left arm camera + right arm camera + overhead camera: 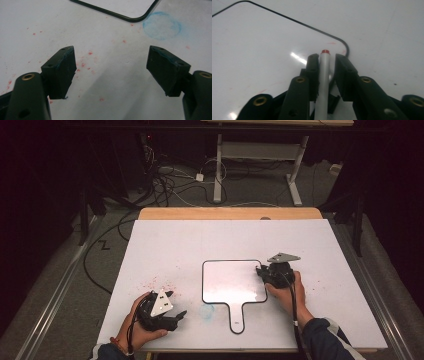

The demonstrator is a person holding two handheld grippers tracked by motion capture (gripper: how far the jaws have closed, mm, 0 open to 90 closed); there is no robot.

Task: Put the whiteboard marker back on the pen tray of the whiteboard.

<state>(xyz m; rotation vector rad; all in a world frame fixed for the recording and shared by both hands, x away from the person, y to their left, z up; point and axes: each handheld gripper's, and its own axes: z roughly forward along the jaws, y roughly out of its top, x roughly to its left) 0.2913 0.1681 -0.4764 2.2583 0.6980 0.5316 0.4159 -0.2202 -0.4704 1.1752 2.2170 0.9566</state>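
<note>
Marker (323,75) loose between right gripper (325,58) fingers, over whiteboard (232,282); left gripper (111,70) fingers wide

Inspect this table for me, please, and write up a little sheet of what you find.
Surface: white tabletop, wooden edge at the far side.
Job's things: handled whiteboard lying flat; red-tipped marker over its right edge.
Clutter: red specks and a round blue smudge on the tabletop.
Grippers: left gripper open, nothing between its jaws, near the front left; right gripper has the marker between its jaws, with a thin gap on one side.
Cables: black cable trailing from the right gripper; tangled floor cables beyond the table.
Surroundings: dark room, white desk frame behind.
</note>
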